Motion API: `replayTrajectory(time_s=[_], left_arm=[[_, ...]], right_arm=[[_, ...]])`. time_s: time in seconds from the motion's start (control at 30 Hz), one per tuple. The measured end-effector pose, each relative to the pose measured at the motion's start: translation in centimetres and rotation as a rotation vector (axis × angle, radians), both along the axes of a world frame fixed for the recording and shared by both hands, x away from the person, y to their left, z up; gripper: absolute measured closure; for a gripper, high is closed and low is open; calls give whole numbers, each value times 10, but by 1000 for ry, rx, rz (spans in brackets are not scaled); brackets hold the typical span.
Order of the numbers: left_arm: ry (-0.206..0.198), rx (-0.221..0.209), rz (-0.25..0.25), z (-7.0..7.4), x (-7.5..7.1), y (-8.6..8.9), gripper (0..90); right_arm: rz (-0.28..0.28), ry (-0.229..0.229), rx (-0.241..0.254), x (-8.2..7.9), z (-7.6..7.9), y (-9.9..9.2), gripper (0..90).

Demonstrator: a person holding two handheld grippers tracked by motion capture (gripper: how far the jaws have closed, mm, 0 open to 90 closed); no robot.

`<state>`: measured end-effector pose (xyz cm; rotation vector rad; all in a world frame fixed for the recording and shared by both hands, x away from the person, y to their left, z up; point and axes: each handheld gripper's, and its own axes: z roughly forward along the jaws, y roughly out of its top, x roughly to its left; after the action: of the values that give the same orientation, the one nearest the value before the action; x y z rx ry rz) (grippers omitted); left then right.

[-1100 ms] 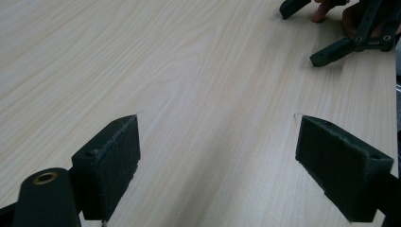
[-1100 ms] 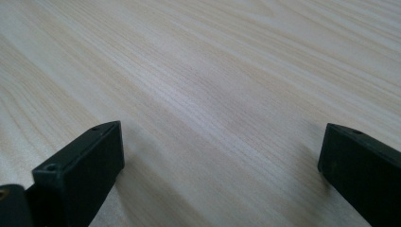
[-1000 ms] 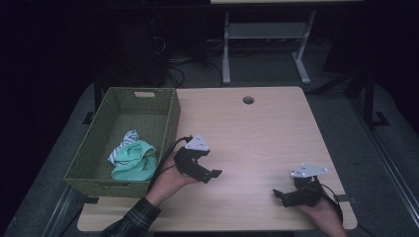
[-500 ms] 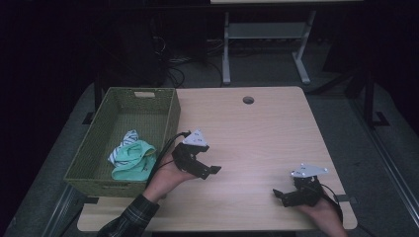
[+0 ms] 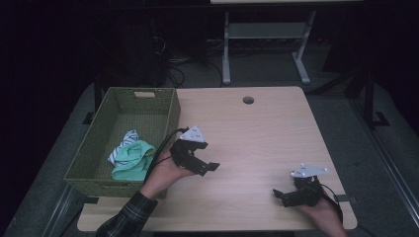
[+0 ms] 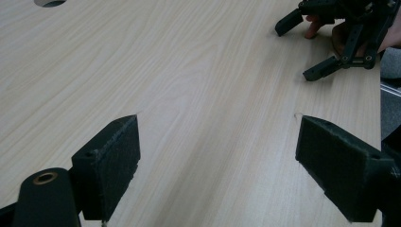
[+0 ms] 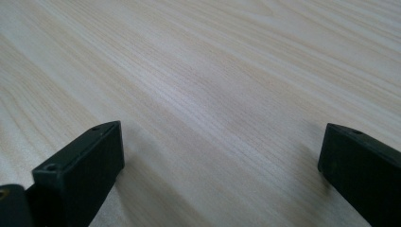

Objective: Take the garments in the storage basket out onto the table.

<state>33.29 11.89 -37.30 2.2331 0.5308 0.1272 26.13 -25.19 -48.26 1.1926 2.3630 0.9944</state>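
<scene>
While high view shows basket [image 5: 170, 113] w/ cloth [image 5: 129, 157], gripper views don't.

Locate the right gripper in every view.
High view: right gripper near the table's front right edge, open.
Left gripper view: top right corner, open.
Right gripper view: its own jaws rise bottom left and right.
Shared landmark: the pale wood table.
</scene>
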Motion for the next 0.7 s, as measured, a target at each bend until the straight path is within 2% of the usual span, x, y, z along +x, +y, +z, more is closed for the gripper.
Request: replayTrajectory(time_s=[0.7], left_arm=[[-13, -16, 29, 20, 9, 16, 139]], right_arm=[[0, 0, 0, 0, 0, 0, 7]])
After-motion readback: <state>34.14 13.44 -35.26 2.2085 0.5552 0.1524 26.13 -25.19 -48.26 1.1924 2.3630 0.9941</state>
